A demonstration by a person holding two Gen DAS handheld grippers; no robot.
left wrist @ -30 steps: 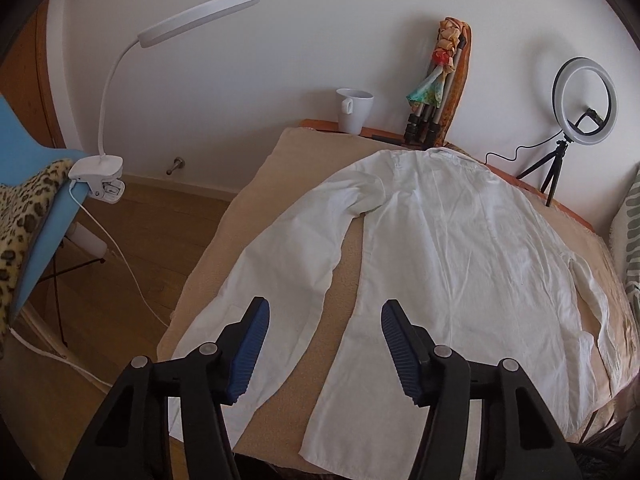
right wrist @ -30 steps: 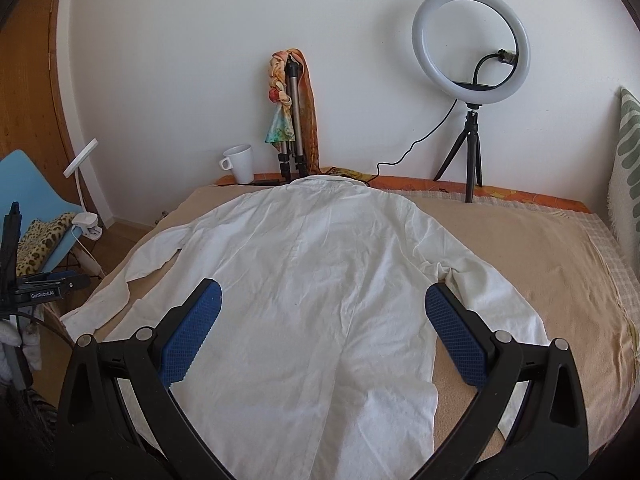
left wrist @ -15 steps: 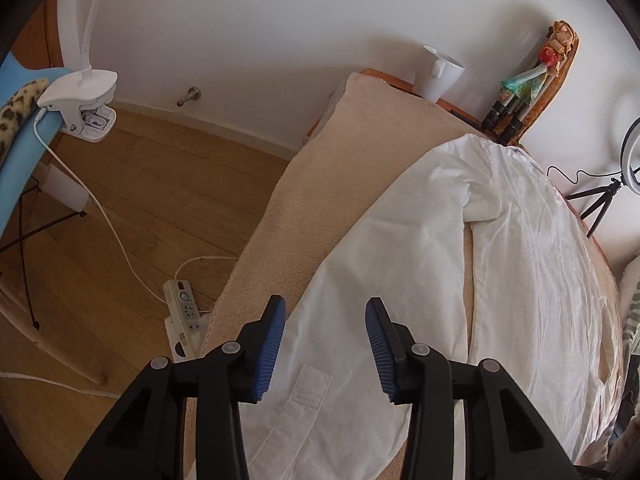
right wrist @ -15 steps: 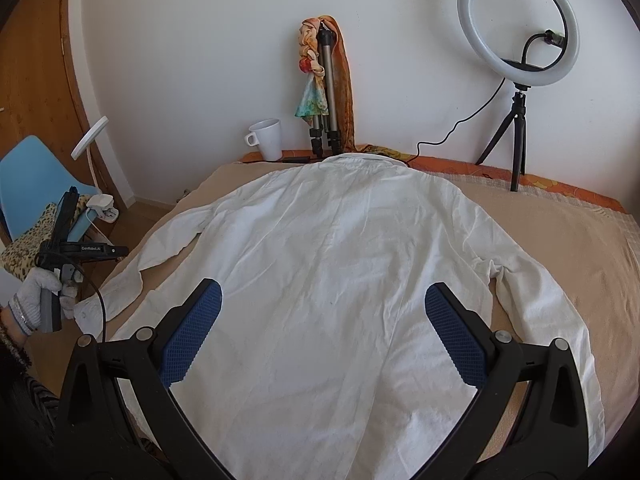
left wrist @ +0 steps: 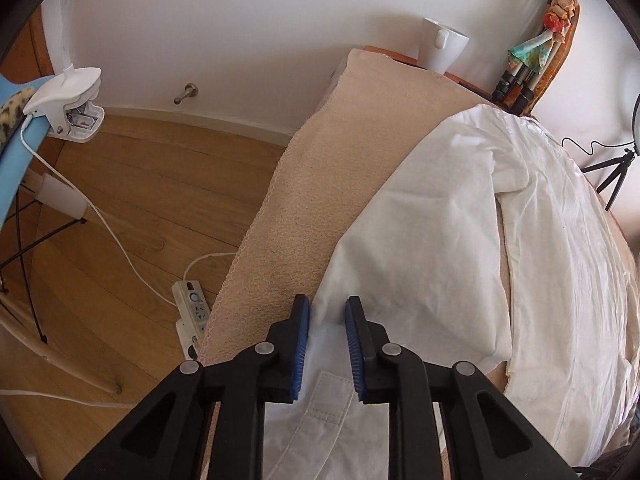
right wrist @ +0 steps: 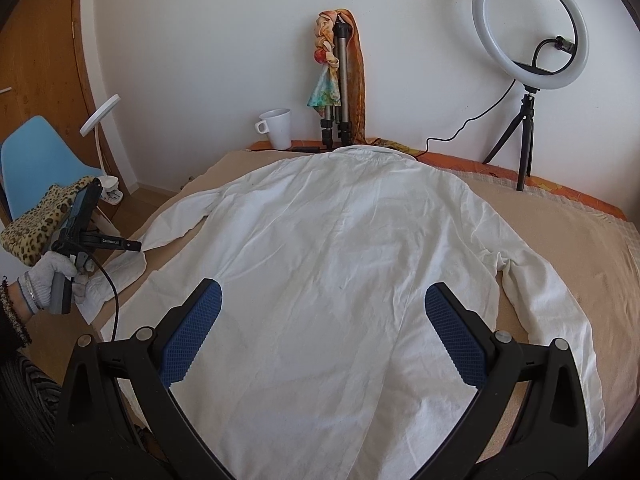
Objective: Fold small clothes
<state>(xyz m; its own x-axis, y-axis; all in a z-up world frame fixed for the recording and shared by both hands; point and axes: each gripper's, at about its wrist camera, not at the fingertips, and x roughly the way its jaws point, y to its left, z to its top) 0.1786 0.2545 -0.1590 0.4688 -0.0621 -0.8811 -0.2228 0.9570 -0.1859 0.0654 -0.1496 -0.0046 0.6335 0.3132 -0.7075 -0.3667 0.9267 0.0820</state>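
A white long-sleeved shirt (right wrist: 340,264) lies flat, back up, on the beige bed (right wrist: 580,248), collar toward the wall. My left gripper (left wrist: 327,320) is low over the shirt's left sleeve (left wrist: 420,248) near the cuff, at the bed's left edge. Its jaws are narrowed with a gap, and sleeve cloth lies between them. It also shows in the right wrist view (right wrist: 132,245), held by a gloved hand. My right gripper (right wrist: 320,312) is wide open and empty above the shirt's lower back.
A white mug (right wrist: 278,128), a tripod with scarves (right wrist: 340,92) and a ring light (right wrist: 530,28) stand at the bed's far edge. Left of the bed are wooden floor, a power strip (left wrist: 192,308), a clip lamp (left wrist: 68,100) and a blue chair (right wrist: 40,160).
My left gripper swung left and down to the left sleeve near the cuff, and its jaws narrowed. My right gripper shifted slightly over the shirt and stayed wide open.
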